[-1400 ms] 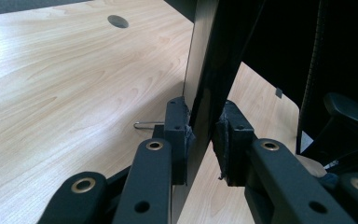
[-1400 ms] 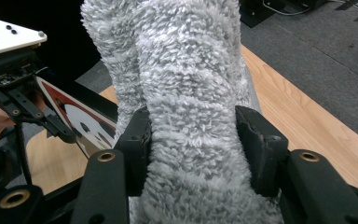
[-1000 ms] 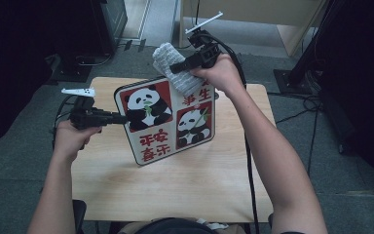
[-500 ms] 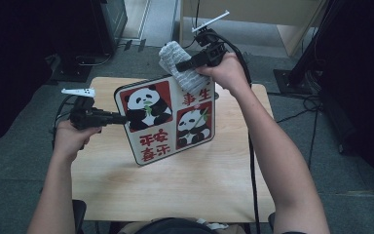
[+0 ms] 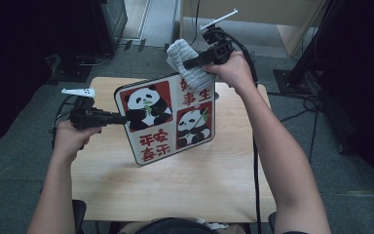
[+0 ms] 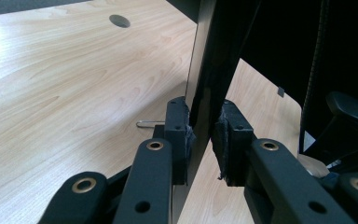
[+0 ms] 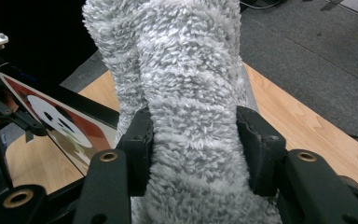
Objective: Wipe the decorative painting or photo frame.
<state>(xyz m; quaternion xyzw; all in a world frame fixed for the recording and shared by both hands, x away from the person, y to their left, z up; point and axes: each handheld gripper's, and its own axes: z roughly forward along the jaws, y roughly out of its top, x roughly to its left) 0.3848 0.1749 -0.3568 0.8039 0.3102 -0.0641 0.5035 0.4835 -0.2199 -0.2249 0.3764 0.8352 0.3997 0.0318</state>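
Over the wooden table (image 5: 185,190) you're propping the panda sign board (image 5: 168,117) tilted up on its lower edge, the left gripper (image 6: 204,135) clenched on its left edge. Your right gripper (image 7: 193,140) is squeezing the grey fluffy cloth (image 5: 190,66) against the board's top right corner. Looks like the wiping step; next you're probably needing to drag the cloth down across the face, holding the board steady.

The left gripper (image 5: 119,118) is clamped on the board's (image 5: 168,117) left edge, its forearm coming in low from the bottom left. The right gripper (image 5: 191,64), raised at the far side on an outstretched arm, pinches a cloth (image 5: 187,63) between its jaws.
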